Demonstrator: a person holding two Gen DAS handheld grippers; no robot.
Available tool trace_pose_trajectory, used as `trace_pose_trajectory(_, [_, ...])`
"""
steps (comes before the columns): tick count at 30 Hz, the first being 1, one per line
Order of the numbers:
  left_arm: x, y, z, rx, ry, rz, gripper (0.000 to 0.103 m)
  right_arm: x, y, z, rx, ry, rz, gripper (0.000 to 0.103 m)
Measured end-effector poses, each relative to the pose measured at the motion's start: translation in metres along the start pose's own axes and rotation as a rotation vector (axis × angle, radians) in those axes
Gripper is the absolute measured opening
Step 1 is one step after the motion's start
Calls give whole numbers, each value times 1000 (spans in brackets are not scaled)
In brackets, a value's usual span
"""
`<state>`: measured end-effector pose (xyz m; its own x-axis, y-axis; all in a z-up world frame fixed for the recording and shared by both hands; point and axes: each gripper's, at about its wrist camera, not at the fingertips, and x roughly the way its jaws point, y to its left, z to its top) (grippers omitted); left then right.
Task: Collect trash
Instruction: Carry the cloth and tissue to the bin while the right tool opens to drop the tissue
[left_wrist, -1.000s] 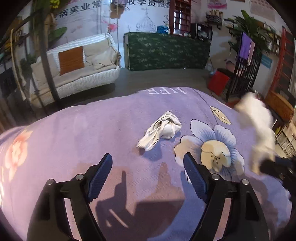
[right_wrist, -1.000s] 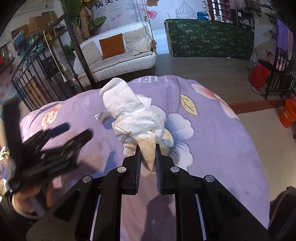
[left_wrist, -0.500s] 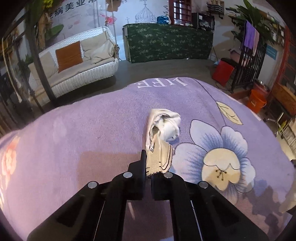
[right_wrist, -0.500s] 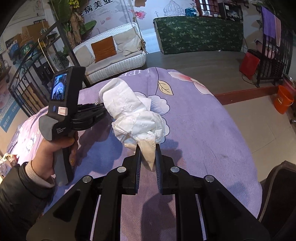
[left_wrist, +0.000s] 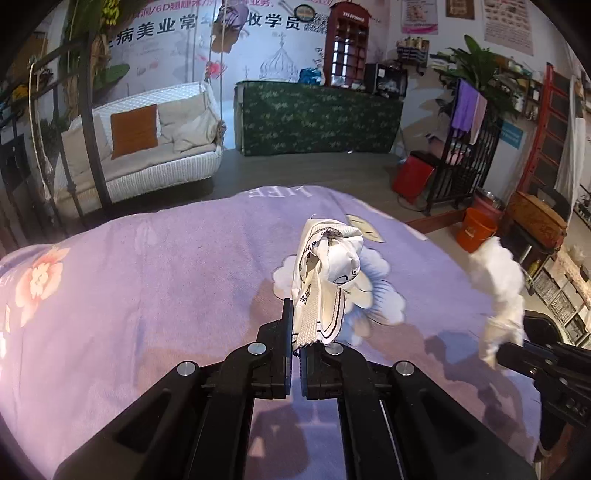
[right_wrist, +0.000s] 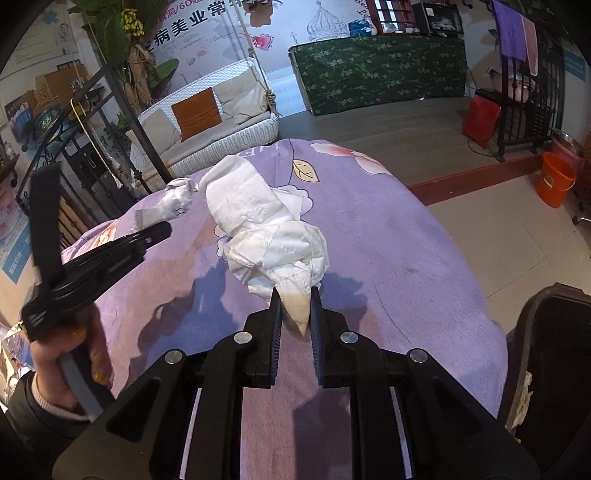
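Above the purple cloth (left_wrist: 147, 295), each claw (left (left_wrist: 295, 325), right (right_wrist: 293, 306)) pinches crumpled wrapper (left_wrist: 325, 273) or tissue (right_wrist: 266, 229), both pointing away.

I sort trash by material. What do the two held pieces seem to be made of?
The crumpled tissue in the right gripper looks like soft matte paper, creased and embossed. The wrapper in the left gripper looks like thin printed packaging, possibly plastic film.

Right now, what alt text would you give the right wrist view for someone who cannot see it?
The right gripper pinches a crumpled white tissue wad above a purple floral cloth. At left, a hand holds the left gripper, clamped on a printed wrapper; a dark bin stands at right.
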<state>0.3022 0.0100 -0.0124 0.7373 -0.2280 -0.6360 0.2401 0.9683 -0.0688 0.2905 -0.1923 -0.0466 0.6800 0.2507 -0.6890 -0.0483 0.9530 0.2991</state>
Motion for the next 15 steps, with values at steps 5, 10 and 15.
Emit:
trace_pose_trajectory(5, [-33,-21,-13,45,-52,-7,3,-25,-7,-16,19,-20,1,15])
trace_pose_trajectory(10, [-53,-40,-25,58,-62,-64,3,-47,-18,-33,46,-33,-2,15])
trace_pose_trajectory(15, [-65,-65,-38,79,-70,-115,3,-70,-32,-50,78,-44,-12,15])
